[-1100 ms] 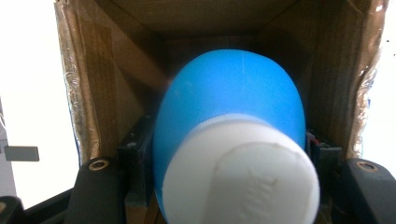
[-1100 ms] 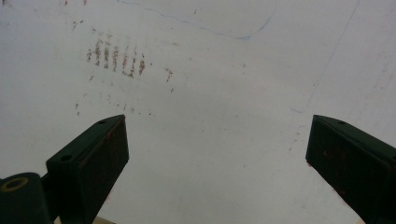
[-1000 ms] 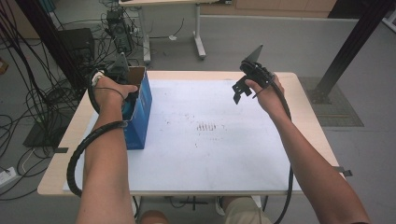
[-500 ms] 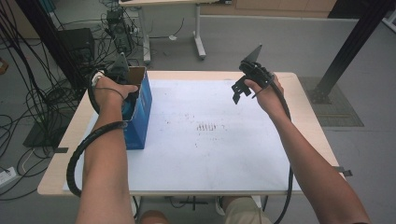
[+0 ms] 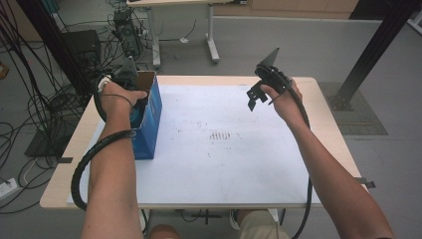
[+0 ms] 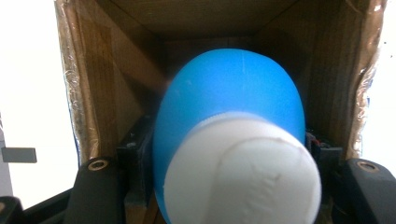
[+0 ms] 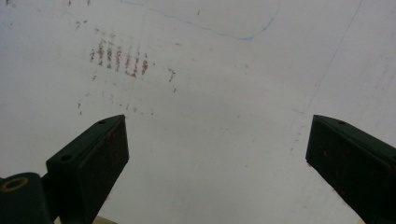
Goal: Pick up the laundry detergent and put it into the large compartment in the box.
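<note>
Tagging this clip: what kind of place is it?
Likely a lab or workshop test bay: a bare table with a white sheet on a grey concrete floor, cable bundles and black framing around.

Grey floor (image 5: 308,45) all round, smooth and evenly lit, no hard shadows anywhere. The bench (image 5: 328,129) in front has a pale wood top with a white sheet (image 5: 234,164) over most of it, speckled with small reddish marks (image 5: 221,134) near the middle. Behind it stands a second table (image 5: 211,30) on white legs, feet flat on the floor. Off to the left, a black box (image 5: 82,47) and a tangle of black cables (image 5: 30,114) spilling across the floor, with a white power strip (image 5: 7,188) at the edge. On the right a black post (image 5: 378,45) slants up from a dark grey mat (image 5: 358,114). Far back, a strip of light wood (image 5: 298,7) runs along the top.
</note>
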`<control>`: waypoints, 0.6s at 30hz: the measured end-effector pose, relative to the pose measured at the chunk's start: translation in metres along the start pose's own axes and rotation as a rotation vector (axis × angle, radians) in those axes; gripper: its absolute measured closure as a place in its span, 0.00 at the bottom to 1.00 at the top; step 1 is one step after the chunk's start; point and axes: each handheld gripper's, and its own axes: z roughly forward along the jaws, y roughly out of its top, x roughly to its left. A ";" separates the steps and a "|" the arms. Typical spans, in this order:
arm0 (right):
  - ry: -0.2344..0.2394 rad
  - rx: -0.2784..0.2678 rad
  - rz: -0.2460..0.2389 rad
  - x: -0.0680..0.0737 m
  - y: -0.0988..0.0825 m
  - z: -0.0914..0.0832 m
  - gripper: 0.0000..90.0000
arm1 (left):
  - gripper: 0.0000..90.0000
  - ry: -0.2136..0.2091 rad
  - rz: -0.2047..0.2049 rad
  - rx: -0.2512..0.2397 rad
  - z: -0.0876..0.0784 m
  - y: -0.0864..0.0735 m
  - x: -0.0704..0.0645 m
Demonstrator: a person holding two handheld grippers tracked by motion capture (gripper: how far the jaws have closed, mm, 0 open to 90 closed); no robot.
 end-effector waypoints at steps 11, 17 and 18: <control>0.000 0.005 -0.005 0.001 0.001 0.000 0.07 | 0.40 -0.001 0.000 -0.001 0.000 0.000 0.000; -0.001 0.002 -0.005 0.001 0.000 0.001 0.07 | 0.40 -0.002 0.000 -0.002 0.000 -0.001 0.000; 0.000 0.002 -0.005 0.001 0.000 0.001 0.07 | 0.40 -0.001 0.000 -0.002 0.000 -0.001 0.000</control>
